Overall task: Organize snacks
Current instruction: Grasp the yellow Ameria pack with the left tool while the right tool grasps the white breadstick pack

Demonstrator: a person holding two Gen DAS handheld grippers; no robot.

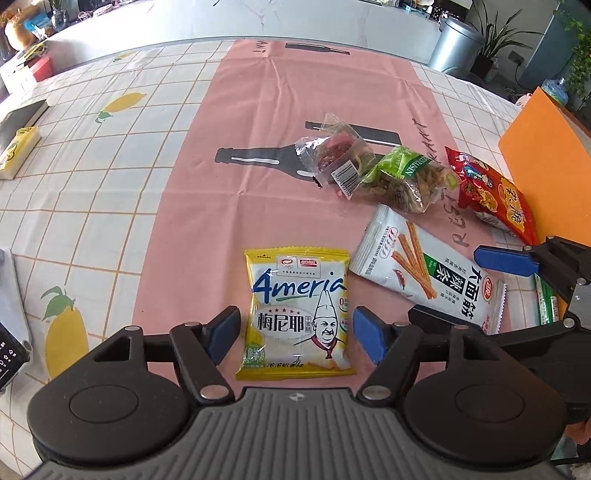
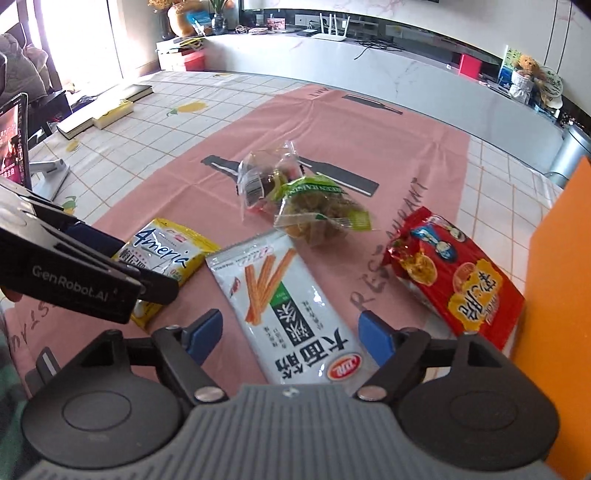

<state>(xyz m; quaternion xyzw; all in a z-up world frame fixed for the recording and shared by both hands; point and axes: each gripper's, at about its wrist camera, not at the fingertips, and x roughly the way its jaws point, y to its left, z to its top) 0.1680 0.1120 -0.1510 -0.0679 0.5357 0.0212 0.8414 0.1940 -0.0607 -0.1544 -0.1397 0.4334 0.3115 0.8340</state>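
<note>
Left hand-held gripper (image 1: 293,334) was spread wide, released, straddling the yellow Ameria packet (image 1: 295,314) lying flat on the pink cloth (image 1: 207,206); pads apart from it. Right hand-held gripper (image 2: 291,336) also released, straddling the white spicy-strip packet (image 2: 284,306), just right of the yellow Ameria packet.

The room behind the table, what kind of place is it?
Probably a home living or dining room: a lemon-print tablecloth, potted plants, and a long marble-look counter holding a router.

"Ameria" on yellow packet (image 1: 295,314); "GenRobot.AI" on left claw (image 2: 129,273)
</note>
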